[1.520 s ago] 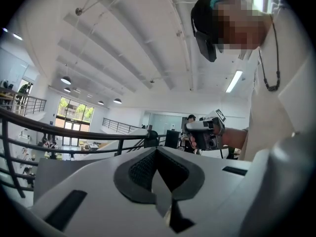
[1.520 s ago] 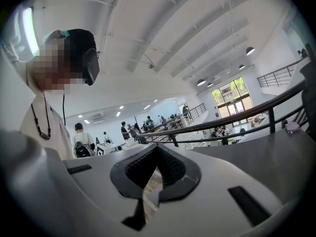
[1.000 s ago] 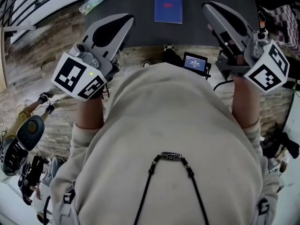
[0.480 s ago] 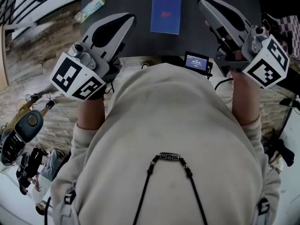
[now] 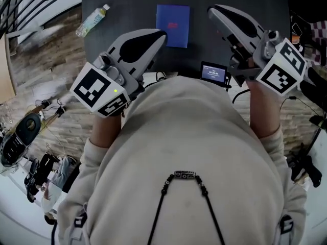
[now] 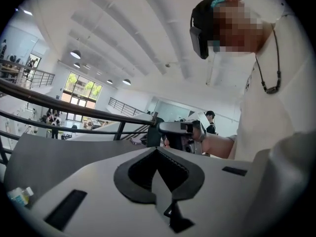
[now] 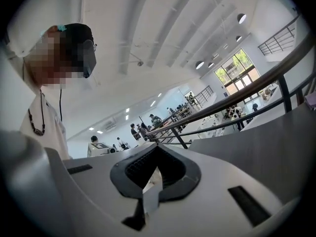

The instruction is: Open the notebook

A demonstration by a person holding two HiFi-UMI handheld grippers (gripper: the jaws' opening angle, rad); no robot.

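Bottle (image 5: 92,20) lies at ten o'clock on the dark table (image 5: 127,4). My left gripper (image 5: 159,34), jaws pressed together and empty, sits at eight o'clock of the closed blue notebook (image 5: 172,18) at twelve; my right gripper (image 5: 212,10), likewise closed on nothing, hovers at its three.

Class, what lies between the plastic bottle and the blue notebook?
Nothing: the head view shows only bare dark tabletop between the bottle and the notebook.

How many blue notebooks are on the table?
1. The notebook lies closed on the table, ahead of the person, between the left gripper and the right gripper. More could be hidden under the grippers.
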